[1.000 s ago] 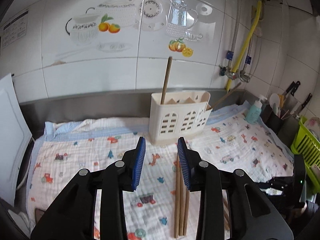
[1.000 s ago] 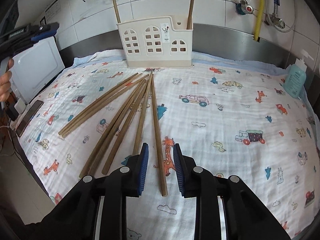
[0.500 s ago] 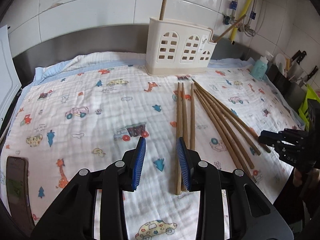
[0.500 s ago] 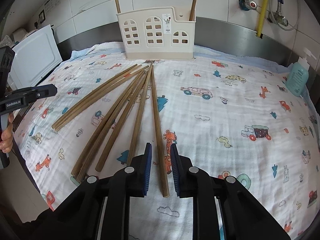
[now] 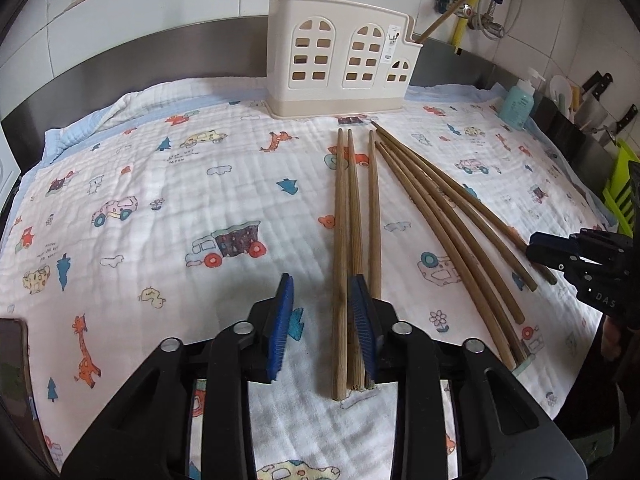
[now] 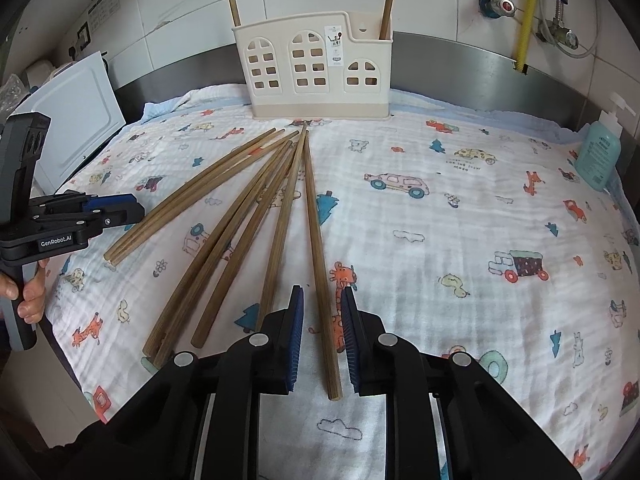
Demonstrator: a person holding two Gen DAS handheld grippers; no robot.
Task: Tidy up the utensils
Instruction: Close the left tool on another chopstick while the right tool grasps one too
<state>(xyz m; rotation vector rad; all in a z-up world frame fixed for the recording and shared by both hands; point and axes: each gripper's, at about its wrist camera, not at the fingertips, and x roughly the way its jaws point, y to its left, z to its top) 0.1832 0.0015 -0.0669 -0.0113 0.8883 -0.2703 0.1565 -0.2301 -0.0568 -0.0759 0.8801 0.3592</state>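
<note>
With both tongs spread, the right tongs (image 6: 322, 338) astride one chopstick (image 6: 316, 236) and the left tongs (image 5: 322, 330) over the close-lying trio (image 5: 352, 240), two sticks could be pinched together and dropped short of the holder (image 6: 316, 72).

Chopsticks (image 6: 256, 216) lie fanned on the cloth (image 6: 440, 240) before the holder (image 6: 316, 72), which holds 2 more.

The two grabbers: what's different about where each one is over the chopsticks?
The left gripper has a bundle of three chopsticks at its fingers; the right gripper straddles a single chopstick. The left's gap looks wider than the right's. Both are open, low over the patterned cloth, facing the holder.
</note>
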